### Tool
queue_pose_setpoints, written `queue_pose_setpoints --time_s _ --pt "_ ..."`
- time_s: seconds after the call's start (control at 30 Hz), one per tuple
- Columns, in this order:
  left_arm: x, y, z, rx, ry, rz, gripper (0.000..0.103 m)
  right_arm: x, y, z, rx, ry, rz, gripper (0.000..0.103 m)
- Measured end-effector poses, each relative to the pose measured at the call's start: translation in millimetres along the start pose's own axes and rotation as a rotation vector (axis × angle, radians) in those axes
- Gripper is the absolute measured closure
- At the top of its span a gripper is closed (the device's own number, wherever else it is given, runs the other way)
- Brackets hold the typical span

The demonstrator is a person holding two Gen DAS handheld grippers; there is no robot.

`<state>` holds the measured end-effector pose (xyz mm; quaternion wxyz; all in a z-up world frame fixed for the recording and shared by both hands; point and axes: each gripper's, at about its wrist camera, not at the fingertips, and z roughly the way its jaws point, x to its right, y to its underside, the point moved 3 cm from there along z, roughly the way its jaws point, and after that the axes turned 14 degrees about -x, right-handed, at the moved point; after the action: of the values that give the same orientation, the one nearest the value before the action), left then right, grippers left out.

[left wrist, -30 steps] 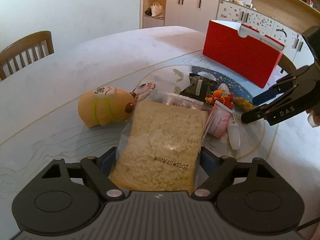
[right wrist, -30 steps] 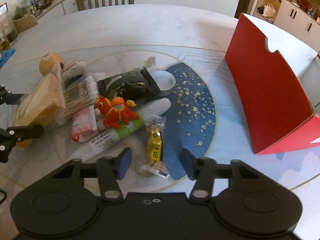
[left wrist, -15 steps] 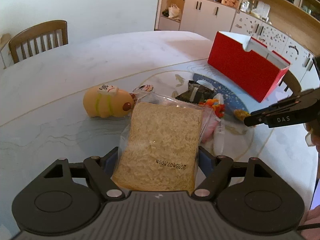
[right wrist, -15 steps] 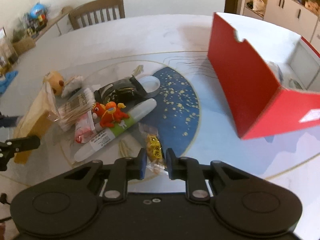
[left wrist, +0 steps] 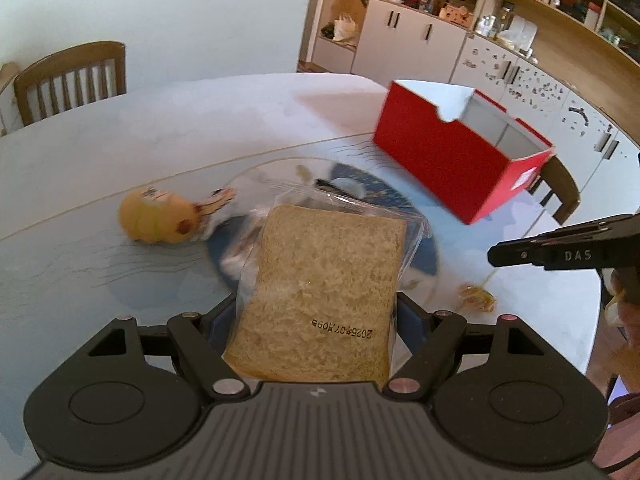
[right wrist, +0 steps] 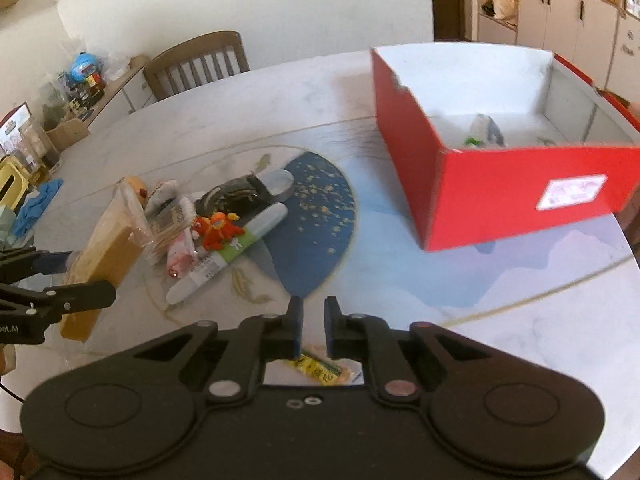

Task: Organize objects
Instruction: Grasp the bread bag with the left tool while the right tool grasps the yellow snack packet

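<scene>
My left gripper [left wrist: 316, 312] is shut on a bagged slice of bread [left wrist: 320, 292] and holds it above the table; the bread also shows in the right wrist view [right wrist: 108, 248]. My right gripper [right wrist: 312, 320] is shut; a yellow snack packet [right wrist: 320, 366] shows beneath it, and in the left wrist view the packet [left wrist: 476, 298] hangs below the right gripper [left wrist: 496, 254]. The open red box [right wrist: 500, 196] stands at the right, with a small item [right wrist: 484, 132] inside. It also shows in the left wrist view [left wrist: 452, 164].
A pile lies on the table's blue patch: red plush toy [right wrist: 216, 228], white-green tube [right wrist: 236, 252], cotton swabs [right wrist: 172, 220], dark pouch [right wrist: 236, 196], round lid [right wrist: 280, 180]. A yellow round toy [left wrist: 160, 220] lies to the left. Chairs [right wrist: 196, 64] stand at the far edge.
Both grippers rose. The right gripper closed on the yellow snack packet and lifted it off the table. The left kept the bread and lifted it higher, turning toward the red box.
</scene>
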<state>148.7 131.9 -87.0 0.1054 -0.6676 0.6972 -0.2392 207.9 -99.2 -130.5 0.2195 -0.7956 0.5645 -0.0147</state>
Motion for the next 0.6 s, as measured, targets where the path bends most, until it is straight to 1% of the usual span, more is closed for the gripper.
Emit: queue_pose_setpoints --time_s 0.07,0.13,0.23,0.3,0.43,0.53,0.57,0.6 --pt "11.9 -3.5 0.3 -0.003 0.004 0.006 0.024 9.3 2.7 -3.6 0.006 -0.022 0.014 0.093" --pt "23.3 -6.6 -0.1 -0.002 0.014 0.016 0.023 15.9 4.6 -6.0 0.007 -0.057 -0.006 0.093" --pt "38.5 -11.3 1.8 0.000 0.008 0.038 0.023 23.1 8.3 -7.6 0.009 -0.041 -0.034 0.093" --pt "46.4 -14.2 3.4 -0.002 0.010 0.039 0.024 25.1 10.5 -8.8 0.008 -0.047 -0.066 0.092" --pt "56.8 -16.2 4.6 0.000 0.014 0.031 0.023 20.4 14.5 -5.9 -0.043 -0.082 -0.193 0.089" --pt "60.1 -15.0 5.8 -0.003 0.015 0.019 0.023 13.2 19.3 -1.2 -0.083 -0.083 -0.291 0.076" --pt "60.4 -14.1 6.2 -0.004 0.015 0.012 0.023 10.8 20.5 1.3 -0.099 -0.085 -0.325 0.065" --pt "60.3 -13.2 6.4 -0.006 0.015 0.005 0.023 8.9 22.6 2.6 -0.110 -0.089 -0.352 0.050"
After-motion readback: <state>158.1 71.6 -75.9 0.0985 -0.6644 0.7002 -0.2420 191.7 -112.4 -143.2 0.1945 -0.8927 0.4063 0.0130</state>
